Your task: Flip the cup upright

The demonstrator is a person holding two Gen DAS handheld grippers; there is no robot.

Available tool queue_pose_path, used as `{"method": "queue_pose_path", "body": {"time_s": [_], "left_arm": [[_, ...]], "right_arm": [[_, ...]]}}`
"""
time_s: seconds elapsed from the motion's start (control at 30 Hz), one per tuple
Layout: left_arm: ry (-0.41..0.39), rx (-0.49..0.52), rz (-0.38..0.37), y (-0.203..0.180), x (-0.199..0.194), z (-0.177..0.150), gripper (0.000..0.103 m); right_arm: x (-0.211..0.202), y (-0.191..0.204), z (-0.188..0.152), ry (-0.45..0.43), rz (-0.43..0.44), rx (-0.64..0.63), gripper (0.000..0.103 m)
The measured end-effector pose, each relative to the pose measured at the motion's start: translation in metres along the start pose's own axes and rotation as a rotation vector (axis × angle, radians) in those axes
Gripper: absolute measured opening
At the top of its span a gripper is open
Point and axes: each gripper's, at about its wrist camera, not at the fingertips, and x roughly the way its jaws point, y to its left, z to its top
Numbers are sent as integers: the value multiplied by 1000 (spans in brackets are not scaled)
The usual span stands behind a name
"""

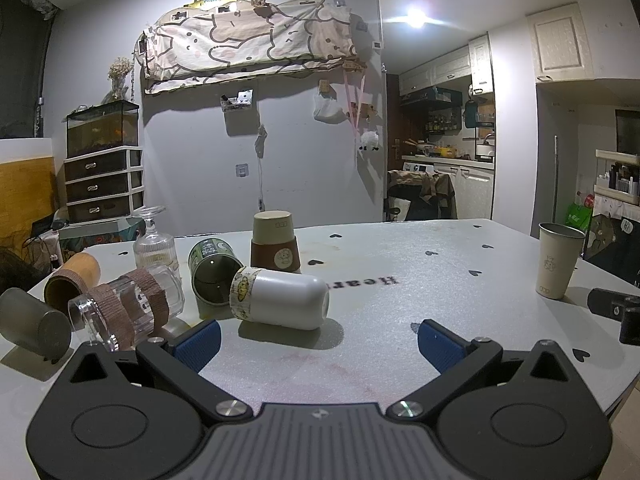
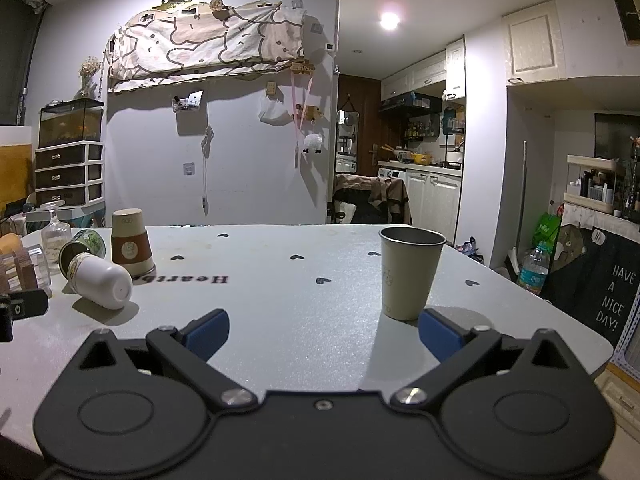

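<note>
We see a grey table (image 1: 400, 300) with black hearts printed on it. Left to right along its left edge in the left wrist view: a grey metal cup (image 1: 34, 322) on its side, a brown cup (image 1: 72, 282) on its side behind it, a clear glass jar (image 1: 128, 306) with brown bands lying down, and a ribbed glass (image 1: 154, 240) standing upside down. Next comes a green tin (image 1: 212, 276) on its side, mouth toward us. The white cup (image 1: 282, 298) lies on its side just in front of the tin, taped rim pointing left, base pointing right. Behind it stands a beige cup with a brown sleeve (image 1: 275, 242), upside down. Near the right edge stands a beige metal cup (image 1: 558, 262), upright, well apart from the rest.

The left tongs (image 1: 318, 340) are spread wide and hold nothing; they sit low near the front edge, just before the white cup. The right tongs (image 2: 322, 330) are also spread wide and hold nothing; their right pad sits just beside the base of the upright beige cup, and we cannot tell if it touches.
</note>
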Motion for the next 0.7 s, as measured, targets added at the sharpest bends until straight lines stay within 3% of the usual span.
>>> {"method": "queue_pose_path", "body": {"time_s": [0.7], "left_arm": [[-1,1,-2,-2,-1,1,103]], "right_arm": [[1,2,0,0,1,-1,102]]}}
